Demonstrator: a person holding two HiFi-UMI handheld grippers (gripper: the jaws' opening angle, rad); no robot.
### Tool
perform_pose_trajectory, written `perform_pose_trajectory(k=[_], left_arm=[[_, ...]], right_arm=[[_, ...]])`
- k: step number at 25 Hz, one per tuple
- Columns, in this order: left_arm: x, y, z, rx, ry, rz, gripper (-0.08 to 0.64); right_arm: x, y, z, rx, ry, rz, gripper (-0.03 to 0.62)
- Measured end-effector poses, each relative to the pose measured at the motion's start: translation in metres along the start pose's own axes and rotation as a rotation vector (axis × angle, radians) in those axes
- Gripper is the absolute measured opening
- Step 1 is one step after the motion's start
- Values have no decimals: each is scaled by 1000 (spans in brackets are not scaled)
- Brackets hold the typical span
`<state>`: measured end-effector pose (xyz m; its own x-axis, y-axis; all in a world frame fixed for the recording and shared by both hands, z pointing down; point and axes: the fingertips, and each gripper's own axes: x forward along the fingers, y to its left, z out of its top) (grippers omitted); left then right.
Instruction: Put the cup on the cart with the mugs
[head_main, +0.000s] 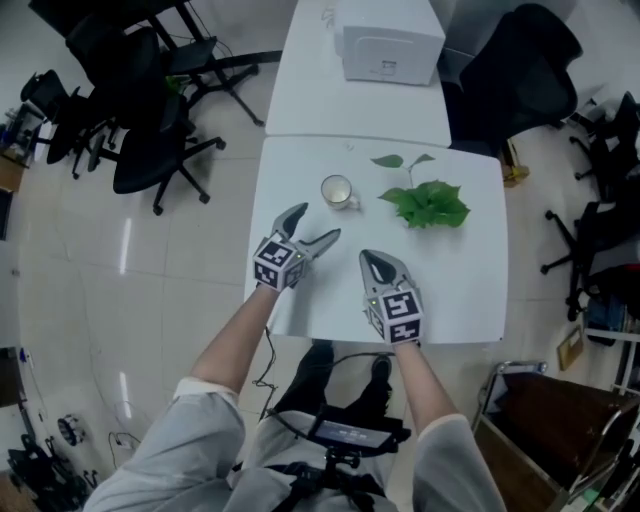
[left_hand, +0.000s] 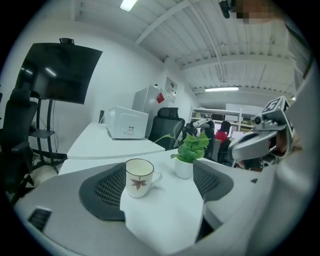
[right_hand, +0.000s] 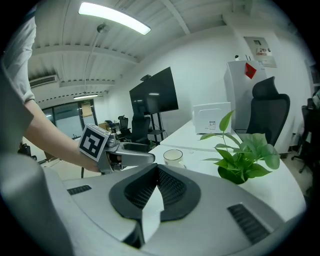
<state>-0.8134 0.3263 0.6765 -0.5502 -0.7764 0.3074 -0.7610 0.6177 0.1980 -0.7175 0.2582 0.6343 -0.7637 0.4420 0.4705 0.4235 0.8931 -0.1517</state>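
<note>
"What is on the white table (head_main: 300, 180)?"

"A plant (head_main: 425, 203). From above, leaves hide its pot."

"And the grippers?"

"Both are nearer us than the plant. The left gripper (head_main: 318, 222) is spread wide, the right gripper (head_main: 378, 262) pressed together. Both hold nothing. The cup (head_main: 337, 190) stands just left of the plant."

Cup (head_main: 336, 190) on near table (head_main: 460, 290), left of centre; potted plant (head_main: 427, 204) to its right, apart. Left gripper (head_main: 318, 224) before cup, over table's front-left part; right gripper (head_main: 376, 262) to its right, before the gap between cup and potted plant. Far table (head_main: 310, 95) directly behind, box (head_main: 390, 45) on it toward the rear. On floor at left, office chairs (head_main: 150, 140); behind at right, single chair (head_main: 525, 70).
</note>
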Motion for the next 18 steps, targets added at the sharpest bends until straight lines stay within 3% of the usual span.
perform_pose_trajectory(k=[12,18], left_arm=[[60,50,-22,7,43,-33,417],[89,53,-27,63,62,-116,439]], right_arm=[[67,-42,-14,55,65,-113,5],[86,-61,-31,99,93,-143,5]])
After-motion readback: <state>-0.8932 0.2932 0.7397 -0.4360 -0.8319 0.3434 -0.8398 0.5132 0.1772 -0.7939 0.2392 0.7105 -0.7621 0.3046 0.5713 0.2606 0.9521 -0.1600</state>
